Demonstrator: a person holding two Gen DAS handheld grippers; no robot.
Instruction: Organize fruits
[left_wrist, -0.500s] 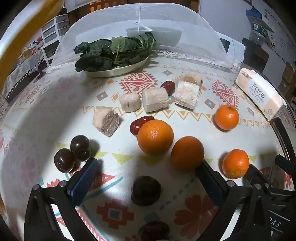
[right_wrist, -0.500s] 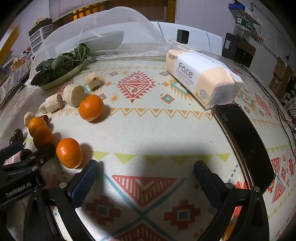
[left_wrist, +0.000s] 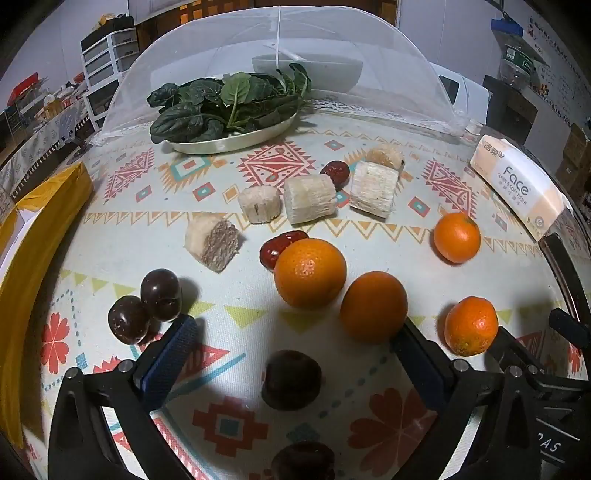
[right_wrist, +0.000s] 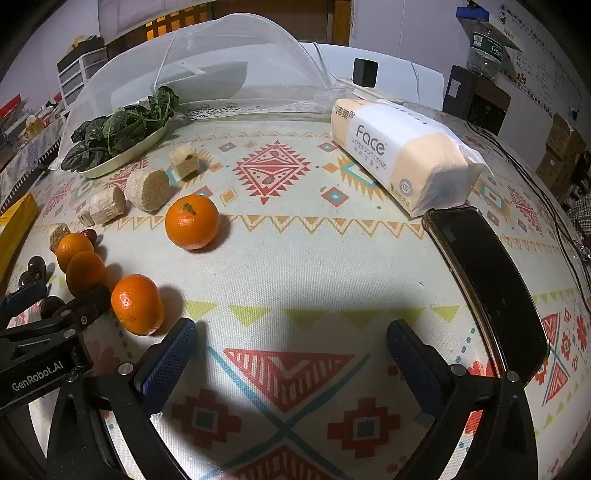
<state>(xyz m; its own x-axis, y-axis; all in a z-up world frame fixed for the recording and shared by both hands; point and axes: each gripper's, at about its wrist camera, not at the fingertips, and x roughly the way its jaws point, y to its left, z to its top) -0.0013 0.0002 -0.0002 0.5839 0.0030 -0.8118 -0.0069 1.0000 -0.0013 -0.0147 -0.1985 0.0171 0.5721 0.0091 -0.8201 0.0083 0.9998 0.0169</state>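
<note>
Seemingly nothing's sorted yet: both the left tongs (left_wrist: 291, 350) and right tongs (right_wrist: 291, 347) gape empty, oranges (left_wrist: 309, 272) just ahead of the left pair, dark fruit (left_wrist: 291, 380) lying loose between them.

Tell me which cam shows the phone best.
Right wrist view: the phone lies in full along the right side, dark screen up, one end by the tissue pack. The left wrist view catches only a dark sliver of it at the right edge.
</note>
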